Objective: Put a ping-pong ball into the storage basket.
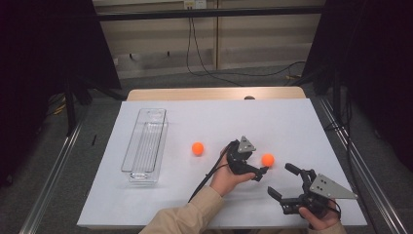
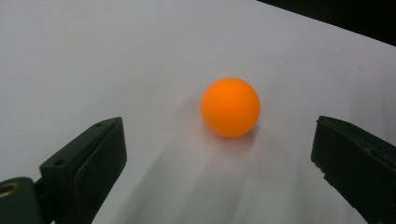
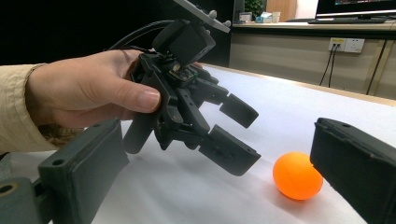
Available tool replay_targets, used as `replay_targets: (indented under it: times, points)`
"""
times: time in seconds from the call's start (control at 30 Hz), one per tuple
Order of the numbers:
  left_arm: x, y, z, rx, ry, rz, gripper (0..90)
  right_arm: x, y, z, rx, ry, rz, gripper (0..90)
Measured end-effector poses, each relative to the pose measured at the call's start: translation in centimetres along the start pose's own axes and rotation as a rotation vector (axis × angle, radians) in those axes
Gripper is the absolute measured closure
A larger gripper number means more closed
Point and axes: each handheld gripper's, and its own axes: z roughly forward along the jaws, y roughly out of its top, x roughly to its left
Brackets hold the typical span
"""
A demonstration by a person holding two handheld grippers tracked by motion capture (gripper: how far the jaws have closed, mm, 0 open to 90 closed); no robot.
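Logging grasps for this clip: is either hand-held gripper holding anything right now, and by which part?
Nothing is held. The left hand-held gripper is open around the orange ball without touching; the right hand-held gripper is open too.

Soft, even overhead light brightens the white paper-covered table (image 1: pixel 146 204); surroundings fall dark. The small orange ball (image 2: pixel 230 107) casts a faint, blurred shadow; near jaws look soft.

White table (image 1: pixel 292 122), two balls, tray

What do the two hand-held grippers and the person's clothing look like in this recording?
Both the left gripper and right gripper are black, with blocky jaws and a grey three-cornered plate on top. A black cable trails from the left one. The sleeve is beige.
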Motion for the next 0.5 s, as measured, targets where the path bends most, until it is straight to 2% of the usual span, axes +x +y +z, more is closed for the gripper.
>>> replay_targets:
  times: [0.5]
  points:
    - [-0.01,0.02,0.53,0.002,-0.002,-0.003,4.3,0.0,0.01,0.0,0.0,0.0,0.0,2.4]
